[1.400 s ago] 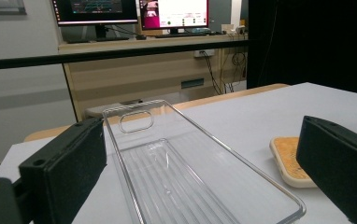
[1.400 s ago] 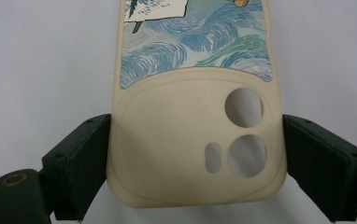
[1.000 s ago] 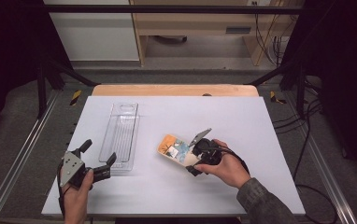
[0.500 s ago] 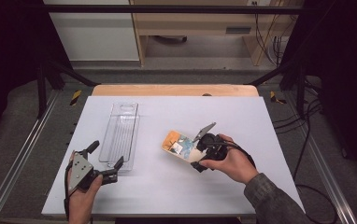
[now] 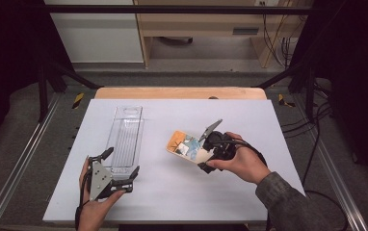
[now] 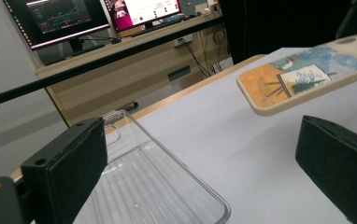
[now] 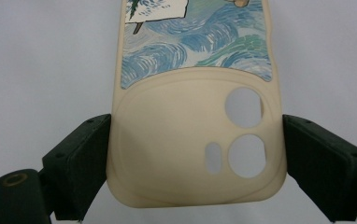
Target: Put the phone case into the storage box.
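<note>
R tool [image 7: 193,135] gripping phone case [image 7: 195,121] by its camera end, lifting it off bench [image 5: 182,192]; L tool [image 5: 119,168] released, sitting beside clear tray [image 5: 124,137].

On the worktop [image 5: 269,120] the clear tray [image 5: 125,137] lay left of centre, its long side running from the near part toward the far edge. The phone case [image 5: 187,147] sat to the right of the tray, well apart from it, near the middle, its near end between the jaws of the right claw [image 5: 210,150]. The left claw [image 5: 119,171] stood at the near left, just beside the tray's near end, nearer the front edge than the case.
</note>
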`<state>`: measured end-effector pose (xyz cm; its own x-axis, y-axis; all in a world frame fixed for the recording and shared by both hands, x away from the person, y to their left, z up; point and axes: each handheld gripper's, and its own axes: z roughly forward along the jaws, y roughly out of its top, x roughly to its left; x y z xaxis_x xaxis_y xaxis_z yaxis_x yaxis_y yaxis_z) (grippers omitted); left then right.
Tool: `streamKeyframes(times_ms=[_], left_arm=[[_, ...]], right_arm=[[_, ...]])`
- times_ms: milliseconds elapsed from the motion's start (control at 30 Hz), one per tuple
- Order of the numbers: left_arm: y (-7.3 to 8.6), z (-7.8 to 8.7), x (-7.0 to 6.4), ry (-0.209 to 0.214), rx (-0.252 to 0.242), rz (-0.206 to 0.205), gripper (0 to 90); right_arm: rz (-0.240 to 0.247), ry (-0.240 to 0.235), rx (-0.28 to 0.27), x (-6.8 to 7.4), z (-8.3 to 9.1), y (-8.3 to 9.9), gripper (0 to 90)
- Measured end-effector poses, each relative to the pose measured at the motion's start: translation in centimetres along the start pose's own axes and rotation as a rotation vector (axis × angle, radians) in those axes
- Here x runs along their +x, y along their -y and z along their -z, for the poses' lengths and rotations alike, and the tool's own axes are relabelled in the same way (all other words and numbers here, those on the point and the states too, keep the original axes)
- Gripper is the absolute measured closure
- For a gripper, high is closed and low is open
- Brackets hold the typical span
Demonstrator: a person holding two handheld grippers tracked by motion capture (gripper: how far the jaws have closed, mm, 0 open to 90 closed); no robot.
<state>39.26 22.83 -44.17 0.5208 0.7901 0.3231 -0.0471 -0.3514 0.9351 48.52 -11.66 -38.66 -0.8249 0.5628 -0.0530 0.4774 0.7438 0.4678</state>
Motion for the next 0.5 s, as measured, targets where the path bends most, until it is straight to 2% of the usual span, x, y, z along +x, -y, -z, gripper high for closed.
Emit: streamKeyframes(times_ms=[200, 333, 500], left_arm=[[-0.5, -0.5, -1.0, 0.007, 0.011, -0.06, 2.1], [-1.2, -1.2, -1.7, 0.02, 0.02, -0.128, 2.2], [-2.0, -2.4, -2.7, 0.047, 0.02, -0.19, 2.7]], right_arm=[[0.002, -0.008, 0.01, -0.1, 0.7, -0.3, 12.3], [-0.002, -0.017, 0.018, -0.1, 0.9, -0.5, 12.3], [0.001, -0.016, 0.021, -0.2, 1.1, -0.8, 12.3]])
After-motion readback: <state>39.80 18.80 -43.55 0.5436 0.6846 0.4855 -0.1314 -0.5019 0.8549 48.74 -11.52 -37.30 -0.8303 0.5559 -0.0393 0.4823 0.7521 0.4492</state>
